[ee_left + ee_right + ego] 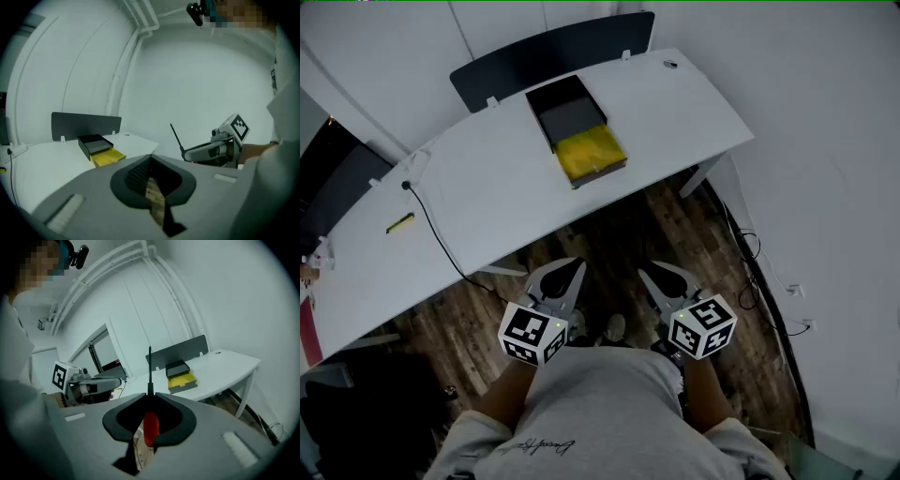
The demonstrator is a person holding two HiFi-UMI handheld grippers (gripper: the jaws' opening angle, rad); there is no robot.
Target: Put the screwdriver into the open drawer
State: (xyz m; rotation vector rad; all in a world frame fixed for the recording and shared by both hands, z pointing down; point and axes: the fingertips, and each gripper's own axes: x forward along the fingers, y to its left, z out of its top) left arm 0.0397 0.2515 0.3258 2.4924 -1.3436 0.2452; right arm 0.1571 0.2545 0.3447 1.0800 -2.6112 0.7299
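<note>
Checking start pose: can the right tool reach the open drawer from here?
Probably not yet. The right tool, shut on the screwdriver, hangs over the floor, short of the table; nothing blocks the drawer, so stepping closer should do.

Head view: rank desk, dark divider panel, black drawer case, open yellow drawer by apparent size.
1. desk
2. divider panel
3. black drawer case
4. open yellow drawer, close to the case in size, so their order is unsure
</note>
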